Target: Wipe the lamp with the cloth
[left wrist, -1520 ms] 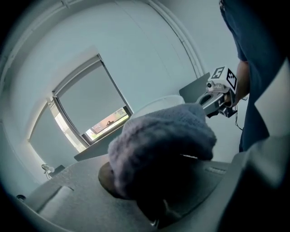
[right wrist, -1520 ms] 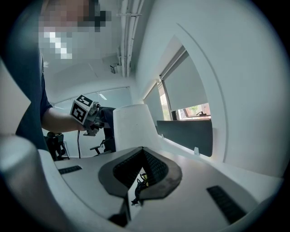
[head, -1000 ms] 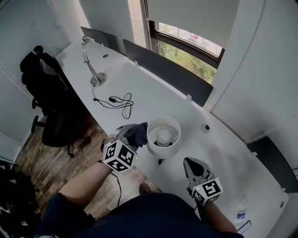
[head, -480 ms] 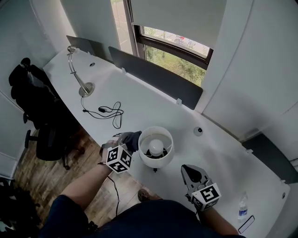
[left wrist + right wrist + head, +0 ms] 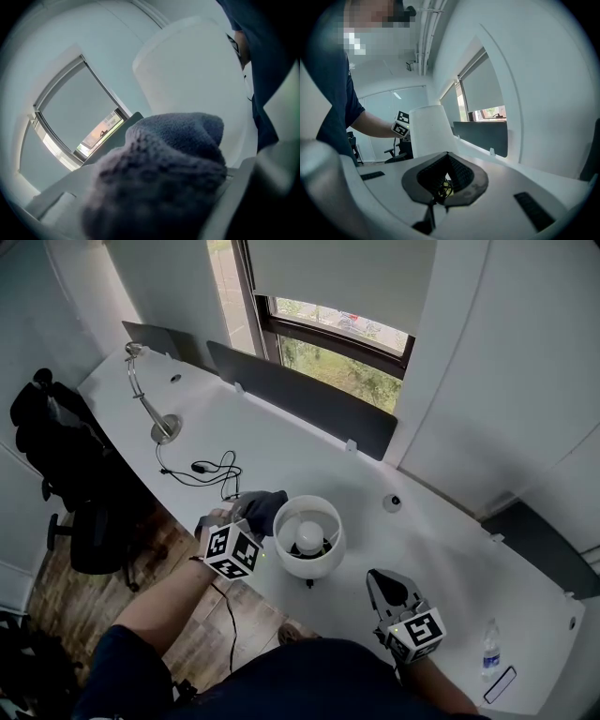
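The lamp [image 5: 307, 538] has a white drum shade with its bulb showing from above, and stands near the desk's front edge. A dark grey cloth [image 5: 263, 510] is pressed against the shade's left side, with my left gripper [image 5: 247, 521] shut on it. In the left gripper view the cloth [image 5: 164, 173] fills the lower half and hides the jaws, with the lamp shade [image 5: 197, 75] just behind it. My right gripper [image 5: 383, 581] hovers to the right of the lamp, shut and holding nothing. From the right gripper [image 5: 447, 157] the lamp [image 5: 431, 129] stands straight ahead.
A chrome desk lamp [image 5: 150, 404] and a coiled black cable [image 5: 211, 470] lie at the far left of the white desk [image 5: 441, 540]. A grey divider panel [image 5: 300, 395] runs along the back. A black office chair [image 5: 56, 456] stands left; a water bottle [image 5: 491, 652] is at the right.
The head view has shifted. The cloth in my left gripper has slid a little along the shade's left side toward the far rim. The right gripper has kept its place.
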The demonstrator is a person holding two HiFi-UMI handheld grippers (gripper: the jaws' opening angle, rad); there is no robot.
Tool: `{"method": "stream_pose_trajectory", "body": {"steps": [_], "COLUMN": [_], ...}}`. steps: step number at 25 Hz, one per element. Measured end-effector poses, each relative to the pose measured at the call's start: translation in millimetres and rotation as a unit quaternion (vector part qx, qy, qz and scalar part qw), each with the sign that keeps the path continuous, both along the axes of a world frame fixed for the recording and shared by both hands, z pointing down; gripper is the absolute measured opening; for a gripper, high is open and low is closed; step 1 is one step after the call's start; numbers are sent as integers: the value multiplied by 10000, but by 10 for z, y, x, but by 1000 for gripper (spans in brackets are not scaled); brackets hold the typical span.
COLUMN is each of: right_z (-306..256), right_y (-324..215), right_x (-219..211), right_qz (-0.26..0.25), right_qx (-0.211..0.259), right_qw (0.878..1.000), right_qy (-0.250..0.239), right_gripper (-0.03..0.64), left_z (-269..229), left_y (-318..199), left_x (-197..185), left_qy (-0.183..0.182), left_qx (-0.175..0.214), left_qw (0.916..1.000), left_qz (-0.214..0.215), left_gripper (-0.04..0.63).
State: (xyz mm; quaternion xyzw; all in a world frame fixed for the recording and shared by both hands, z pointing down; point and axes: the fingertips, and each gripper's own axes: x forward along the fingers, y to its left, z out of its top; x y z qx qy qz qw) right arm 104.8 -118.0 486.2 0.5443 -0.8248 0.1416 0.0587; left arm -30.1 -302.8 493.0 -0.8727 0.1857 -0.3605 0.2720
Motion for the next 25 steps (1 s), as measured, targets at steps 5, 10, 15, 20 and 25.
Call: {"method": "stream_pose_trajectory", "body": {"steps": [5, 10, 15, 20, 25], "right_z": [-82, -113, -152, -230, -285], "right_y": [23, 75, 101, 117, 170], "right_x": [37, 88, 123, 93, 11], "right_qz": [97, 165, 176, 83, -105], "right_qx": [112, 193, 259, 339, 421], "right_qw": [9999, 9997, 9995, 9994, 9990], "right_qy": [-42, -63, -67, -63, -53], "right_gripper": [4, 5, 3, 5, 5], "left_z": [-341, -600, -828, -1024, -1250], "left_y": [3, 18, 40, 109, 305], "left_x": [125, 203, 208, 78, -105], "left_qy": [109, 173, 408, 750, 1357], "left_qx": [310, 549, 564, 473, 308], "left_qw": [9992, 9977, 9973, 9961, 9895], "left_qz": [212, 364, 232, -53, -403], "left_gripper": [48, 48, 48, 48, 48]}}
